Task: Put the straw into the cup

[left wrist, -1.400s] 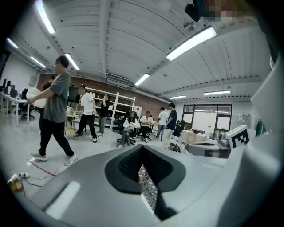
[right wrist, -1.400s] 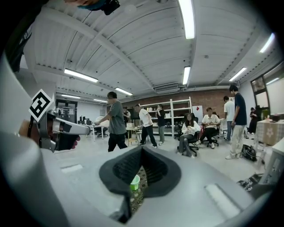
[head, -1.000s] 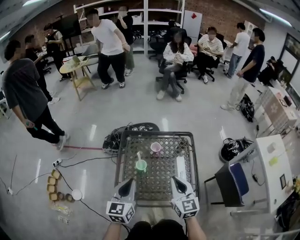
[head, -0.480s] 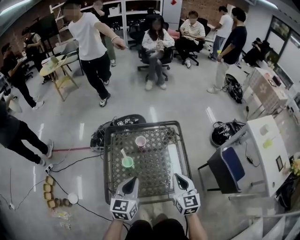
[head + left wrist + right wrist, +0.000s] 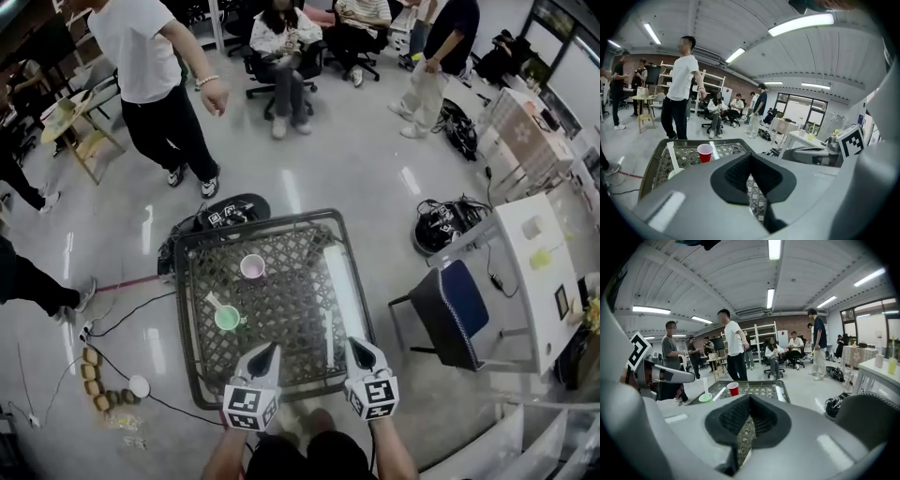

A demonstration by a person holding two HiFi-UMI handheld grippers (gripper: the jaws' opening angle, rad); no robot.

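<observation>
Head view looks down on the counter (image 5: 291, 302), with both of your tools hanging over its six o'clock edge. Your left hand-held gripper (image 5: 272, 349) has its jaws closed together with nothing between them. Your right hand-held gripper (image 5: 354, 343) is closed and empty too (each gripper view shows only patterned counter top through the slit between the pads).

The green cup (image 5: 228, 320) stands toward nine o'clock on the counter. It is at about ten o'clock from your left hand-held gripper and well apart from it. The straw (image 5: 214, 301) already stands inside that cup, its free end leaning out toward ten o'clock.

A red cup (image 5: 252, 266) stands upright at one o'clock from the green cup, apart from it. A blue chair (image 5: 452, 317) sits beside the counter at three o'clock.
</observation>
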